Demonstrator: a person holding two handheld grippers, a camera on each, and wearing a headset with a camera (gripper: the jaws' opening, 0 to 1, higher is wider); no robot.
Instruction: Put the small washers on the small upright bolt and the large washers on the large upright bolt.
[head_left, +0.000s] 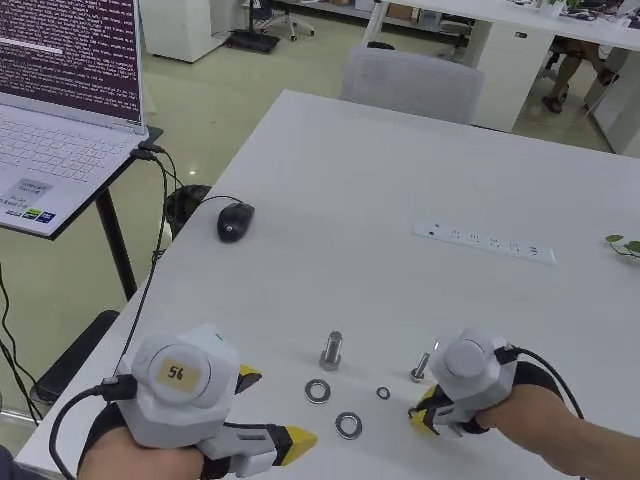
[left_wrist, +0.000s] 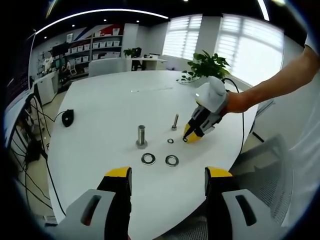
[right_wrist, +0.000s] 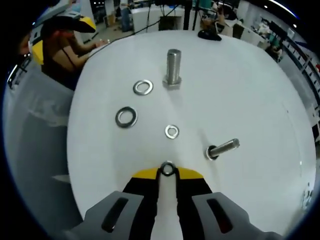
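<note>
Found right gripper (right_wrist: 168, 176) clenched on a small washer (right_wrist: 168, 169) just nearside of the small bolt (right_wrist: 223, 148), left gripper (left_wrist: 168, 175) released; judged thin washer liable to slip out if tilted.

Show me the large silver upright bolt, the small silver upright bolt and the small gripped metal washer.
large silver upright bolt (head_left: 332, 347): head view, mid shank.
small silver upright bolt (head_left: 422, 365): head view, mid shank.
small gripped metal washer (right_wrist: 168, 164): right gripper view, its upper rim.
</note>
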